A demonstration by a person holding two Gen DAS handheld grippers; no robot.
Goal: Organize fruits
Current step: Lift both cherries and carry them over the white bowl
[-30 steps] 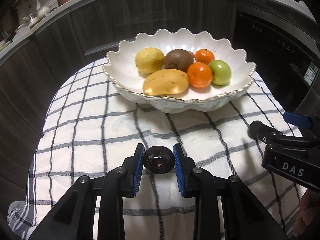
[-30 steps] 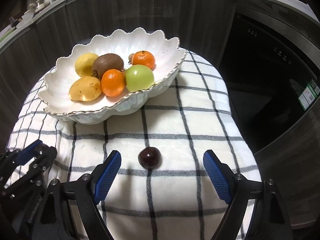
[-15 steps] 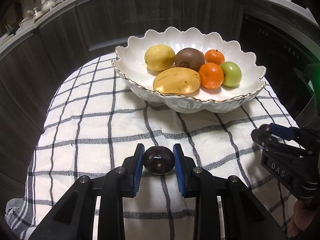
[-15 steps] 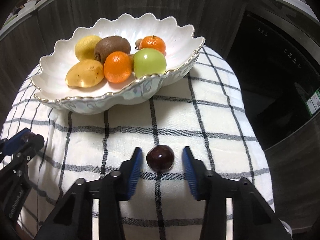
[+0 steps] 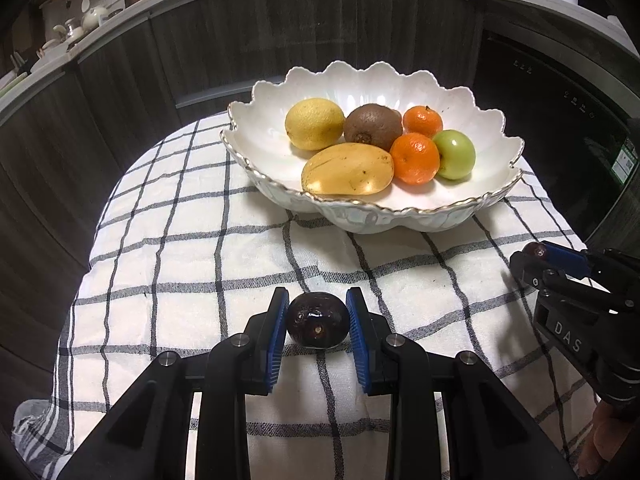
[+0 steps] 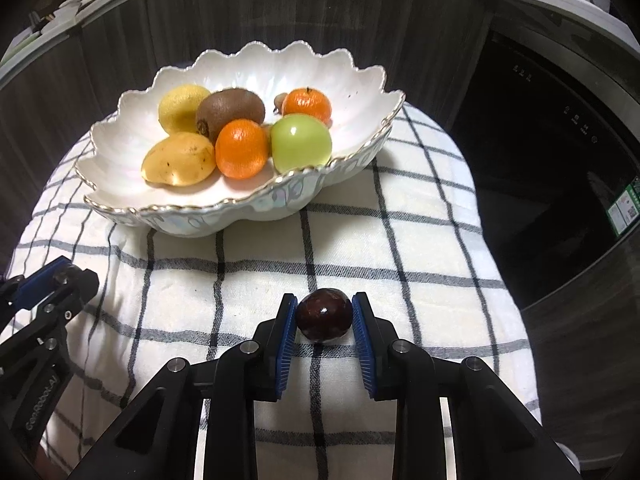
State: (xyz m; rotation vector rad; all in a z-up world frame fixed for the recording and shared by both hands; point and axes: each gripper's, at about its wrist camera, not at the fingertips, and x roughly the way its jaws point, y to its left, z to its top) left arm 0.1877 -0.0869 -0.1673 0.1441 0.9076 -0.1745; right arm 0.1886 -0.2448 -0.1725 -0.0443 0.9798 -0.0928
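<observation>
Left wrist view: the left gripper (image 5: 318,322) has its jaws pinching a dark plum (image 5: 318,320) at bottom centre, just above the checked cloth (image 5: 192,240). The plum's stem dimple faces the camera and its longer axis runs side to side between the blue pads (image 5: 278,332). At right of the frame, the right gripper (image 5: 538,254) shows side-on with a small dark fruit at its tip.

In the right wrist view that gripper's jaws are closing on a dark cherry (image 6: 324,319), which sits low in the frame, pads touching both sides, round with no clear long axis.

Beyond both, in the upper middle of the frame, stands a white scalloped bowl (image 5: 472,204) holding a lemon (image 5: 314,123), kiwi (image 5: 373,126), mango (image 5: 347,169), two oranges (image 5: 415,158) and a green apple (image 5: 455,154). Nothing lies between jaws and bowl. The cloth covers a rounded desk; dark wood cabinets (image 5: 240,40) curve behind.
</observation>
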